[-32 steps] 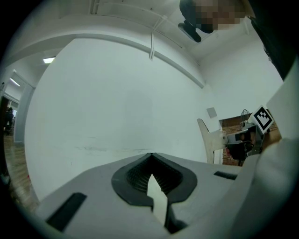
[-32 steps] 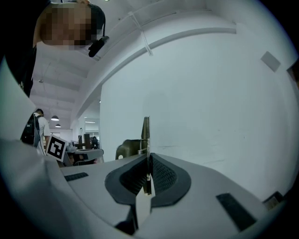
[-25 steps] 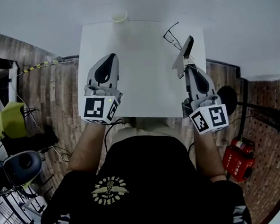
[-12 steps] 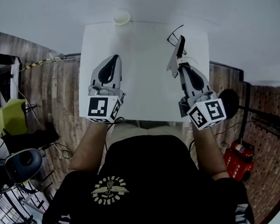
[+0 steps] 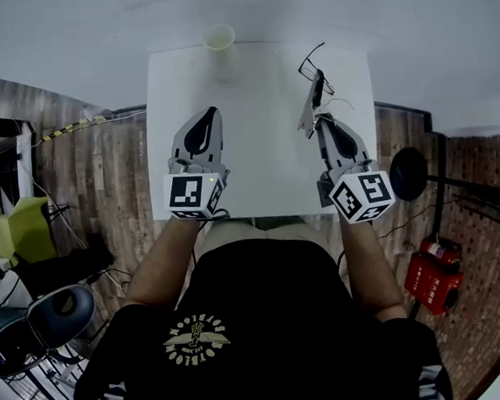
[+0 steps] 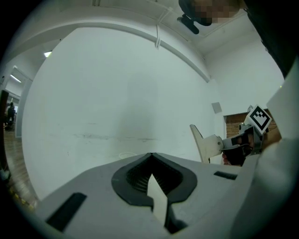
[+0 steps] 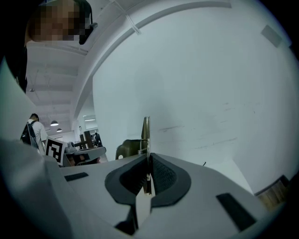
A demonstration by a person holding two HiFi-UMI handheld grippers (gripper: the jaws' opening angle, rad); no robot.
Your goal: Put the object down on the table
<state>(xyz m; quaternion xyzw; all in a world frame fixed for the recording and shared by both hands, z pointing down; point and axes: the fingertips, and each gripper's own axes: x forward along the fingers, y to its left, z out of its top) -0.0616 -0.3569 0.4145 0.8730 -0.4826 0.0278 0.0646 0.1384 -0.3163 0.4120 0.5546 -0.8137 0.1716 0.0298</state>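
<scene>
A flat, thin grey object (image 5: 313, 105) stands on edge over the right part of the white table (image 5: 265, 164). My right gripper (image 5: 321, 125) is shut on its near end. In the right gripper view the object (image 7: 146, 133) shows edge-on between the closed jaws of the right gripper (image 7: 147, 156). Whether it touches the tabletop I cannot tell. My left gripper (image 5: 210, 113) hovers over the table's left half, shut and empty. In its own view the left gripper (image 6: 152, 155) faces the white wall, with the object (image 6: 202, 142) off to the right.
A pale paper cup (image 5: 218, 38) stands at the table's far edge. Black-rimmed glasses (image 5: 311, 63) lie just beyond the object. A red canister (image 5: 430, 278) and a round black stand (image 5: 409, 173) sit on the wooden floor at the right, and chairs at the left.
My right gripper has carried the object a little left and away from me, toward the glasses. The left gripper has drifted slightly inward. Both stay shut.
</scene>
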